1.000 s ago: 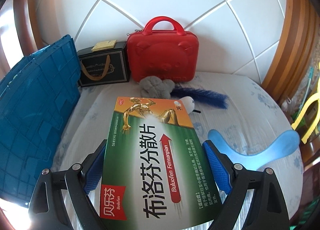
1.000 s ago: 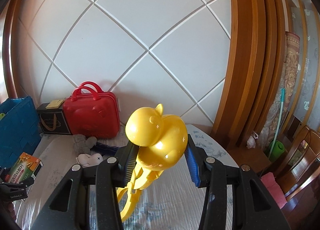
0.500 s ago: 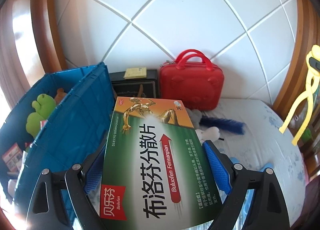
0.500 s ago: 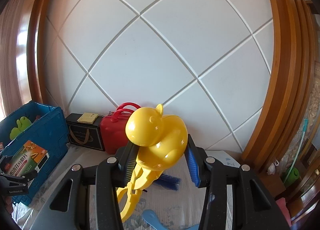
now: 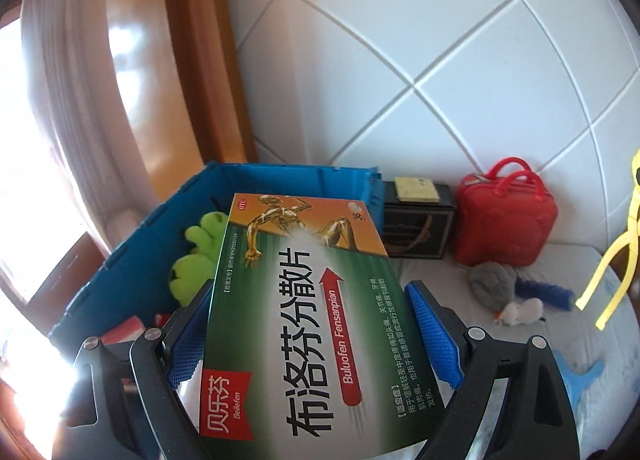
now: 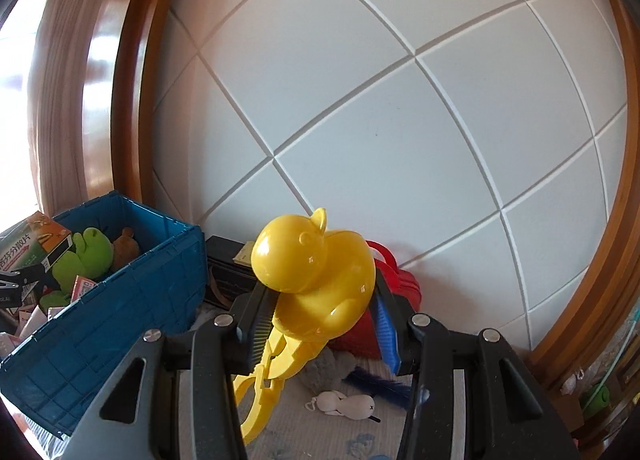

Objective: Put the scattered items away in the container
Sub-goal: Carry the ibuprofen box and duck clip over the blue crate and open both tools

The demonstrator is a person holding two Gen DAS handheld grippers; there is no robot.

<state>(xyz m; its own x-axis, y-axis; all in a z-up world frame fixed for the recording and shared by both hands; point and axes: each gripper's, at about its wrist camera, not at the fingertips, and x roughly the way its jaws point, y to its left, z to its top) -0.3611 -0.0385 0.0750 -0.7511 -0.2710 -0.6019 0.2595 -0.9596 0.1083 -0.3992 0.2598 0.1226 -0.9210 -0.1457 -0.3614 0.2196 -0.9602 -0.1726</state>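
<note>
My left gripper [image 5: 312,336] is shut on a green and orange medicine box [image 5: 308,324] and holds it in the air over the near edge of the blue crate [image 5: 280,180]. The crate [image 6: 132,300] holds a green plush frog [image 5: 196,256] and small boxes. My right gripper [image 6: 320,324] is shut on a yellow duck-shaped tong toy [image 6: 316,280], held high to the right of the crate. The medicine box also shows in the right wrist view [image 6: 28,244] at the far left. On the bed lie a grey plush [image 5: 492,284], a small white plush [image 6: 348,404] and a blue feather brush [image 5: 544,294].
A red case [image 5: 504,220] and a black box [image 5: 416,228] stand against the white padded headboard behind the bed. A light blue flat piece [image 5: 580,376] lies on the bed at right. Wooden frame and curtain stand left of the crate.
My left gripper has risen and swung left with the medicine box, now over the crate opening. My right gripper has swung left with the duck toy toward the crate.
</note>
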